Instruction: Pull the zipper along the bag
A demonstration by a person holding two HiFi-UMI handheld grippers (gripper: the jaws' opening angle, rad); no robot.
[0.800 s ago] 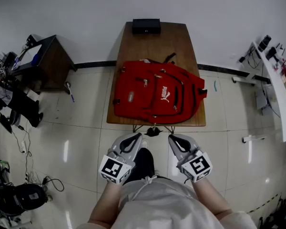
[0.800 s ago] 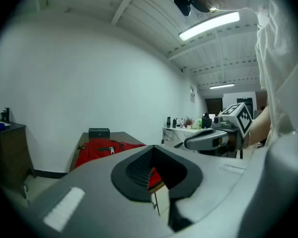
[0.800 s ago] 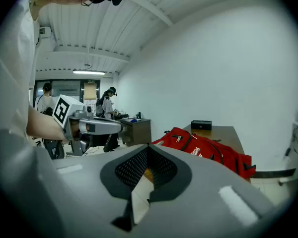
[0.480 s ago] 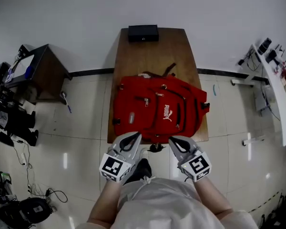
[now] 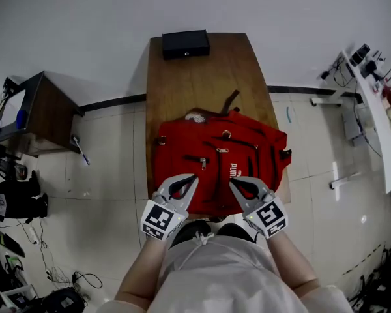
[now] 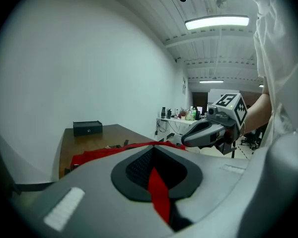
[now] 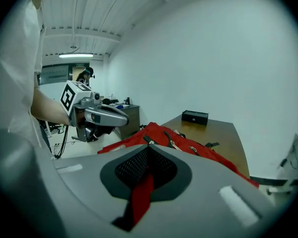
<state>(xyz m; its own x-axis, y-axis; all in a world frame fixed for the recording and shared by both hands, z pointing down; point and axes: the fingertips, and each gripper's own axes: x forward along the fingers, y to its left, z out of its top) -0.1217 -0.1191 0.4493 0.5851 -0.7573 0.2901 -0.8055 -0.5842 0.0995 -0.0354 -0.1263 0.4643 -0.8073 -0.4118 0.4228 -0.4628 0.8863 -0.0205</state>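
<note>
**Both grippers clenched and empty over near edge of backpack**

Red fabric backpack flat on near half of brown wooden desk, front pockets up, reaching across from left edge to right edge. Several small metal zipper pulls on the front panel, none gripped. Black strap sticking out from the backpack's far side toward the middle of the desk. Black rectangular box at far edge of desk, well apart from the backpack.

Left gripper over near-left part of the backpack, jaws closed tip to tip, nothing between them; only red fabric beyond, seen through the gap behind the tips in the left gripper view. Right gripper over near-right part, likewise clenched on nothing, red showing through the same gap in the right gripper view. Both pointed toward far edge of desk, side by side, near each other but apart. No contact with the fabric seen in any view. One marker cube at the back of the left gripper, another at the back of the right. Bare forearms and a white top at the bottom of the head view.

Dark side table on the floor left of the desk.
</note>
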